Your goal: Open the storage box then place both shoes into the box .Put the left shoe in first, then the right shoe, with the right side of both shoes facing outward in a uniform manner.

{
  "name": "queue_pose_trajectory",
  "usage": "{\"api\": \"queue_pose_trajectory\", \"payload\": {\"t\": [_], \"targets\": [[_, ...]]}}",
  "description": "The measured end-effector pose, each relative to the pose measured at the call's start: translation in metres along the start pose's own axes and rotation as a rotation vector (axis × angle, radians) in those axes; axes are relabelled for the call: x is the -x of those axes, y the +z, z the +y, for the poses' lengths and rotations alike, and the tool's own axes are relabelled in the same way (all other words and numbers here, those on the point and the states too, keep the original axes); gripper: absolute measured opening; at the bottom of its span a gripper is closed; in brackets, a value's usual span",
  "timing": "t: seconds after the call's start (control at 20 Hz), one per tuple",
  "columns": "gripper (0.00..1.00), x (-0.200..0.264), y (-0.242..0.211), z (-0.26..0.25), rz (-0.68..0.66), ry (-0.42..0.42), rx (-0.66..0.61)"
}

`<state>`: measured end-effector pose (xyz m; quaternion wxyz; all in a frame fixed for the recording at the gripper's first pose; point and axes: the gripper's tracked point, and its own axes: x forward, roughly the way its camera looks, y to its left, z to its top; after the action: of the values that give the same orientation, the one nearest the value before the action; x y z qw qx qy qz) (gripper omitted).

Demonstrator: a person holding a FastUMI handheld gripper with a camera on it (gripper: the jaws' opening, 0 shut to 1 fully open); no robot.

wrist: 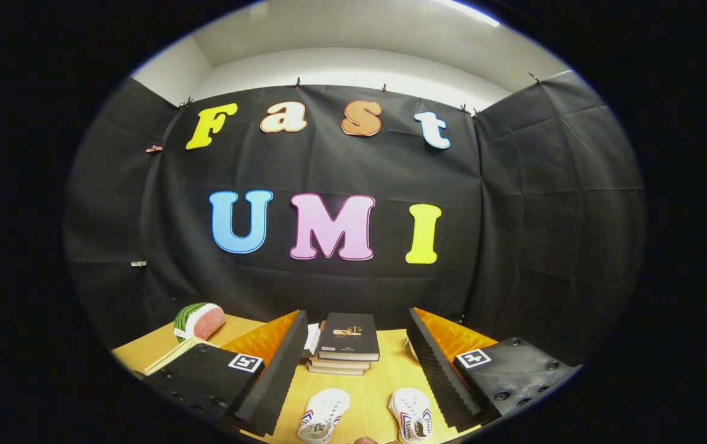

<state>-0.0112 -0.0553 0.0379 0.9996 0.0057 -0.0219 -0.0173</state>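
Wooden table with two shoes, stacked books, watermelon slice

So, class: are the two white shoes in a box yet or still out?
Out. Both shoes lie on the bare table between the open gripper's fingers.

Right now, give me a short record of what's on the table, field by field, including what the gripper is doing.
surface: light wooden table
gripper: open, fingers spread wide, holding nothing
shoes: two white canvas shoes with red and blue stripes, one nearer the left finger, one nearer the right, both between the fingers
books: stack of books with a black cover on top, beyond the shoes
toy: watermelon slice, beyond the left finger
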Motion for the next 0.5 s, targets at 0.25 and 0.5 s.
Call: {"api": "queue_pose_trajectory", "payload": {"t": [0.25,0.5], "targets": [[0.98,-0.009,-0.006,0.023,0.007,0.083,0.006],[0.97,-0.019,-0.018,0.040,0.036,0.144,0.017]]}}
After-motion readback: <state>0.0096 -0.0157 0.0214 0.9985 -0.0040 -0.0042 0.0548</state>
